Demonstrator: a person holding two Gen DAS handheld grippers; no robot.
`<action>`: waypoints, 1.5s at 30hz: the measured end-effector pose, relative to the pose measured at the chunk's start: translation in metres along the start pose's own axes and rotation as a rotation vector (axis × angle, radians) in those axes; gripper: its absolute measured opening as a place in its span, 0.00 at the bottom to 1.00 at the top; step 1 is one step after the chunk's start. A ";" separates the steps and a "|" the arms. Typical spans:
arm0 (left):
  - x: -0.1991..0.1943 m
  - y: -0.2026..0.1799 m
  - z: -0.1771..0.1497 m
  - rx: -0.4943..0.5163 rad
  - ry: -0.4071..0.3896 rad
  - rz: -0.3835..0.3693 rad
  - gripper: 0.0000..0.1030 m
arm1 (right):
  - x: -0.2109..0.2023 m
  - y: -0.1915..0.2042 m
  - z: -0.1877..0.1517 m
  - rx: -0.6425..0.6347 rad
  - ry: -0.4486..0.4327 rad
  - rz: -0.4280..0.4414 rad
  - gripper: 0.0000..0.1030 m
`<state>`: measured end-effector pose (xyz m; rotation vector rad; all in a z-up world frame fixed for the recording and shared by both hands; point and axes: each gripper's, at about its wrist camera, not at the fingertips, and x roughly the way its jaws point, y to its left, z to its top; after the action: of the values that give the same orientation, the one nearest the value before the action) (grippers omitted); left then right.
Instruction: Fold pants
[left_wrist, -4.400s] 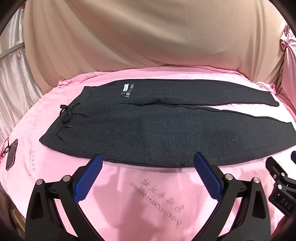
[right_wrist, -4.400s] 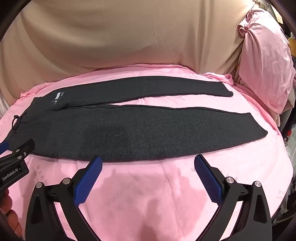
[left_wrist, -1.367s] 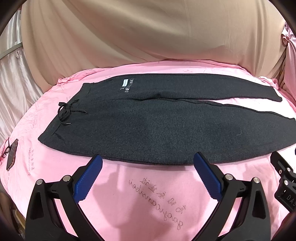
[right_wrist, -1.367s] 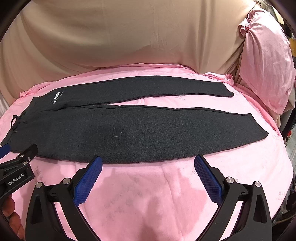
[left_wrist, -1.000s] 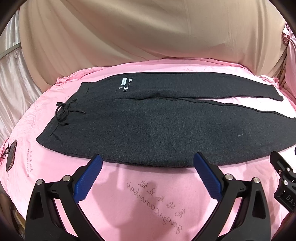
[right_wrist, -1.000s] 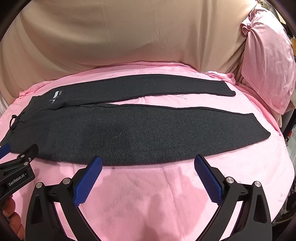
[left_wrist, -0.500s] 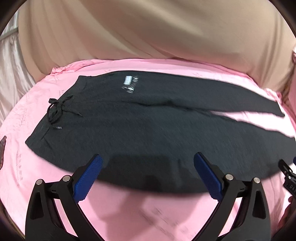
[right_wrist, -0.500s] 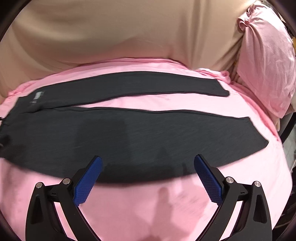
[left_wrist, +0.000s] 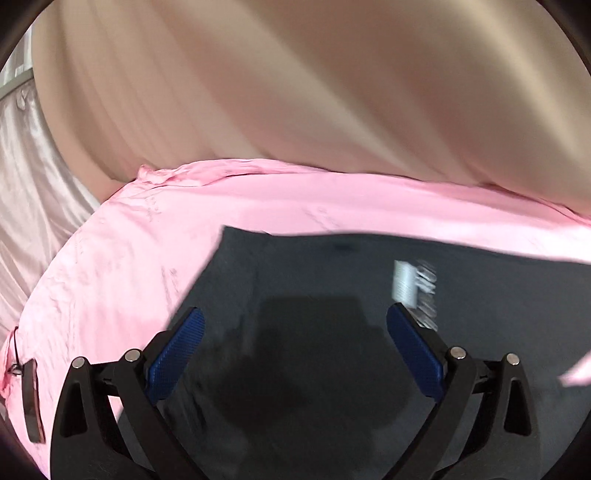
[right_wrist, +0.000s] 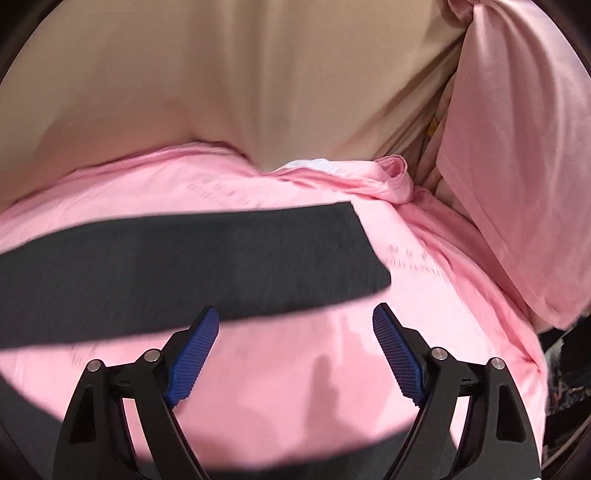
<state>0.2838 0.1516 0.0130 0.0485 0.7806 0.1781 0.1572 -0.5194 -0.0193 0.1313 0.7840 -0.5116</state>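
Dark grey pants (left_wrist: 314, 280) lie flat on a pink sheet (left_wrist: 122, 266). In the left wrist view my left gripper (left_wrist: 295, 350) is open and empty, low over the waist end, with the far waist corner just ahead and the white printed logo (left_wrist: 413, 288) by the right finger. In the right wrist view my right gripper (right_wrist: 295, 350) is open and empty over bare pink sheet (right_wrist: 295, 369), just short of the far pant leg (right_wrist: 184, 258), whose cuff end lies ahead. The near leg shows as a dark strip at the bottom edge (right_wrist: 29, 435).
A beige curtain (left_wrist: 295, 92) hangs behind the bed. A dark flat object (left_wrist: 31, 398) lies at the sheet's left edge. A pink pillow (right_wrist: 524, 166) stands at the right, with bunched sheet (right_wrist: 391, 173) at the far right corner.
Both grippers have moved forward across the pants and lower. The left now hovers over the waist near the logo. The right has passed the near leg and reached the far leg's cuff.
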 end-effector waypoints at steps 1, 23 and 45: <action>0.012 0.005 0.009 -0.007 0.014 -0.008 0.94 | 0.009 -0.008 0.007 0.022 -0.001 0.003 0.80; 0.151 0.064 0.058 -0.188 0.274 -0.025 0.35 | 0.103 -0.028 0.050 0.118 0.083 0.098 0.32; -0.087 0.121 -0.001 -0.107 0.020 -0.155 0.15 | -0.116 -0.084 -0.011 0.078 -0.184 0.177 0.05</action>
<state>0.2054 0.2551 0.0862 -0.1146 0.7904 0.0733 0.0410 -0.5437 0.0609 0.2205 0.5664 -0.3803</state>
